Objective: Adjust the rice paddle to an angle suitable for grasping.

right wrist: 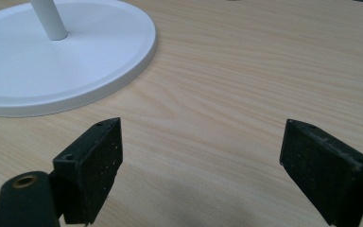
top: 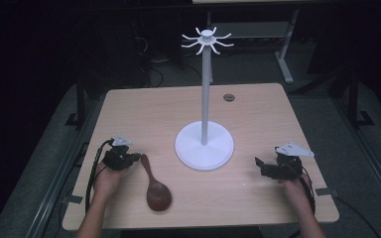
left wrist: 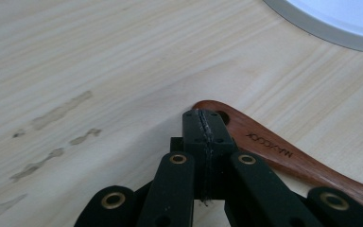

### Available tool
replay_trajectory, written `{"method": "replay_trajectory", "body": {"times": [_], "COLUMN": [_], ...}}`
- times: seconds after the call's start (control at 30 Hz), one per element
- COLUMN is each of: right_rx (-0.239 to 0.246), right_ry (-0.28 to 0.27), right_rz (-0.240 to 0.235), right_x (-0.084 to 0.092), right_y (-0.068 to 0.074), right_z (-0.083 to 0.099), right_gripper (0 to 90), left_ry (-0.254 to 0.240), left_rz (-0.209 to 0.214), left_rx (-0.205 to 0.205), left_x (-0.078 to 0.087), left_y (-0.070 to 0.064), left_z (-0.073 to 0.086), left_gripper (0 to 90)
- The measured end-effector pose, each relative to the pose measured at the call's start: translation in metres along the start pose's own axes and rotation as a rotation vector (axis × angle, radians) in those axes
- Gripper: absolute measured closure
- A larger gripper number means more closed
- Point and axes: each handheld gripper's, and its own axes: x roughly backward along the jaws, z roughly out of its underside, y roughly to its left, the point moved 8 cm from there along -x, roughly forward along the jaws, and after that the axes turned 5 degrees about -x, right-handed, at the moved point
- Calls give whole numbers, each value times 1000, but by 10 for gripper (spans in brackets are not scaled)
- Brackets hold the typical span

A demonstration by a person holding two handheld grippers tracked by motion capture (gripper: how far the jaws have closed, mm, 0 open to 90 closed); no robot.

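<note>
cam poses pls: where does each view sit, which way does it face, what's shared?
High view: above the person's side, facing forward and down on the table; both forearms, left gripper, right gripper.
Left gripper view: along shut jaws at the wooden spoon.
Right gripper view: along open jaws over bare table.
Shared: white stand.

From my left gripper (left wrist: 203, 124), the spoon's (left wrist: 283, 152) bowl ran off the picture's right edge, and my closed jaws covered the tip of its handle, so I could not tell whether they pinched the wood or met beside it. The white stand's base (left wrist: 340, 19) was cut off by the top edge there. From my right gripper (right wrist: 201, 156), that base (right wrist: 52, 71) was clipped at the left, its pole (right wrist: 49, 19) at the top.
</note>
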Motion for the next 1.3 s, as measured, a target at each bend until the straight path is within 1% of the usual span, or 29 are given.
{"method": "replay_trajectory", "body": {"times": [0.07,0.17,0.2,0.23,0.27,0.3,0.33,0.37,0.43,0.53,0.57,0.6,0.63,0.67,0.7,0.77,0.8,0.87,0.93,0.97,1.0,1.03,1.07,1.1,1.2,1.3], "right_rx": [2,-1,-1,-2,-1,-1,-3,-3,-3,-1,-1,-1,-4,-5,-4,-3,-3,-5,-2,-2,-6,-6,-7,-7,-7,-7], "right_ry": [-2,-4,-4,-3,-2,-2,1,1,1,0,0,0,-2,-3,-4,-3,-3,-1,0,0,-1,-1,-5,-5,-5,-5], "right_rz": [0,0,0,-1,-1,-1,-1,-1,-1,-2,-2,-2,-3,-2,-2,-2,-2,-3,-3,-3,-3,-2,-3,-3,-4,-4], "right_x": [1,0,0,0,0,0,0,0,0,0,0,0,0,0,0,0,0,0,0,0,0,0,0,0,0,0], "right_y": [0,-1,-1,0,0,0,0,0,1,0,0,0,1,1,0,0,0,1,1,1,1,1,0,0,0,0], "right_z": [0,0,0,0,0,0,0,0,0,0,0,0,-1,-1,-1,-1,-1,-1,0,0,-1,-1,-1,-1,-1,-1], "right_gripper": [137,137,137,137,137,137,137,137,137,137,137,137,137,137,137,137,137,137,137,137,137,137,137,137,137,137], "left_ry": [7,1,0,-3,-3,-4,-9,-9,-9,-5,-7,-7,-3,-2,-2,-4,-4,-2,-6,-4,-4,-8,-7,-15,-19,-14], "left_rz": [6,11,21,31,31,43,59,59,66,90,95,95,101,107,107,121,121,131,137,140,140,150,155,159,190,236], "left_rx": [-19,-18,-21,-23,-23,-28,-36,-36,-56,-86,-88,-88,-102,-112,-112,-121,-121,-135,-139,-133,-144,-125,-140,-129,-144,-156], "left_x": [-2,-4,-4,-6,-6,-7,-8,-8,-10,-13,-13,-13,-15,-15,-15,-16,-16,-17,-18,-18,-18,-17,-15,-14,-9,-5], "left_y": [-3,-7,-8,-13,-13,-17,-23,-23,-29,-40,-43,-43,-48,-50,-50,-57,-57,-60,-63,-65,-65,-67,-67,-70,-82,-99], "left_z": [-1,-3,-4,-5,-5,-6,-9,-9,-11,-14,-15,-15,-16,-17,-17,-18,-18,-19,-20,-20,-21,-21,-22,-23,-25,-24], "left_gripper": [895,895,895,895,895,895,895,895,895,896,896,895,896,896,896,896,896,895,896,896,896,896,896,896,896,896]}}
